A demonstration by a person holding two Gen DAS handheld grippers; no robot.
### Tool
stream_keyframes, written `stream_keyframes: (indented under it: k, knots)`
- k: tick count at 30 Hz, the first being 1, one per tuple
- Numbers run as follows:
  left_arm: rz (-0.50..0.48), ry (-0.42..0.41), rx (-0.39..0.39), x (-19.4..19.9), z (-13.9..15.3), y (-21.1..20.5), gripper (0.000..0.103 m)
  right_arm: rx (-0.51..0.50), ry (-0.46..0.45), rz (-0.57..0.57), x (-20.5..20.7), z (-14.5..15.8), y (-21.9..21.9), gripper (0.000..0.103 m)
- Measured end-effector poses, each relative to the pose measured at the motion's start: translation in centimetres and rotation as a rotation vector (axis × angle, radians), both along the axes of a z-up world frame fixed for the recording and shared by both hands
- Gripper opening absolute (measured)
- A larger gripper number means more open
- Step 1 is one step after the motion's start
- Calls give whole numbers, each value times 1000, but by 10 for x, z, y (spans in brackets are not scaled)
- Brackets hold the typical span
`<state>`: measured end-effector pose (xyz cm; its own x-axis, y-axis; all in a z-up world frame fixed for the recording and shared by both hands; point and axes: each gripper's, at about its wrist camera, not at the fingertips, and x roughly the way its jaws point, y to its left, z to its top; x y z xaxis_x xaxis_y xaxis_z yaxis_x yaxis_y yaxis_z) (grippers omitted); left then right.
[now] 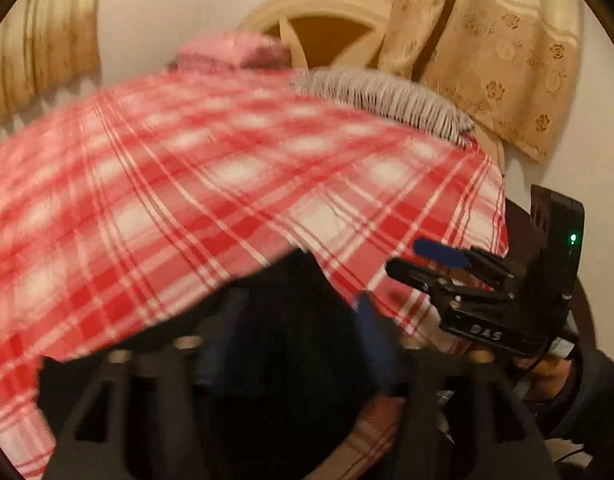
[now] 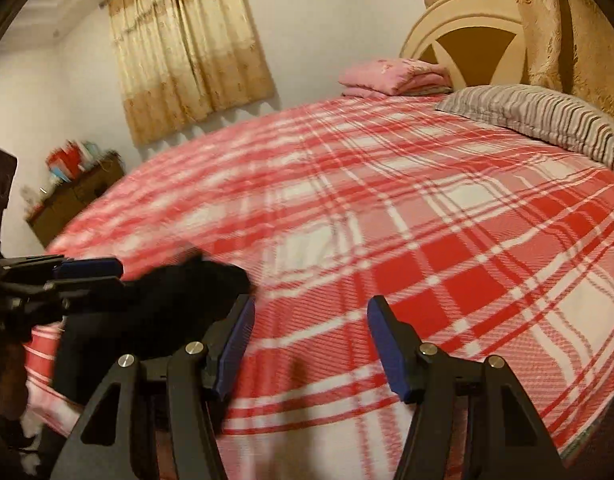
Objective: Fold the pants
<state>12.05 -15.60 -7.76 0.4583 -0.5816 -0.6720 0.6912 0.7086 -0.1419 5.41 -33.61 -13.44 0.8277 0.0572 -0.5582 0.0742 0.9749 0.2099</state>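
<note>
While the black pants (image 2: 163,300) hang bunched from our left gripper (image 2: 95,274), which sits to the left of our right jaws in the right wrist view, we see them as a dark, shapeless mass with no leg or waistband distinguishable. Their upper end lies between the blue pads (image 2: 89,267) of the left gripper, whose jaws are closed on the fabric, and the rest droops down past the near edge of the bed. In the left wrist view the same cloth (image 1: 283,340) fills the space directly ahead of and between those jaws, hiding most of them.

Our right gripper (image 2: 311,344) stands with its jaws spread wide and nothing between them; its left finger (image 2: 235,340) is just beside the pants, though we cannot tell whether it touches them. Beyond both jaws stretches the red-and-white plaid bedspread (image 2: 427,240), with a striped pillow (image 2: 539,120) and folded pink bedding (image 2: 395,74) at its far end.
</note>
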Motion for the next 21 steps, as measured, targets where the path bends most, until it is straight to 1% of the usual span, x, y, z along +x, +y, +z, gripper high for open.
stream_keyframes:
  k: [3,5,7,8,9,10,11,13,14,16,17,18,19,21]
  knots:
    - [59,-45,10,0,6,26,70,12,-60,28,-8,14,13,61]
    - [126,-51,25,5,1,51,72,29,-94,93,-11,25,29,61]
    - [177,-40,41,12,-10,68,73,20,-89,191,-10,31,54,61]
    - [207,-39,62,15,-16,76,73,-6,-74,226,-9,31,67,61]
    - [249,-30,91,18,-25,85,73,-59,-50,247,-6,29,84,61]
    - [278,-15,101,21,-32,95,73,-139,-6,236,-2,23,99,61]
    - [295,-3,100,21,-37,102,73,-163,24,227,1,18,104,61]
    - [328,20,98,23,-47,116,74,-143,80,196,8,6,97,61]
    - [343,26,115,24,-54,122,74,-147,117,150,13,-3,88,61]
    - [365,32,146,27,-64,124,74,-145,169,107,19,-15,71,61]
    - [369,35,150,28,-69,127,78,-112,193,101,22,-21,62,61]
    - [373,36,150,28,-72,127,80,-88,202,105,23,-23,58,61]
    - [381,38,149,30,-74,127,83,-87,202,108,23,-23,56,61]
    - [390,36,142,30,-76,128,86,-125,199,109,25,-22,62,61]
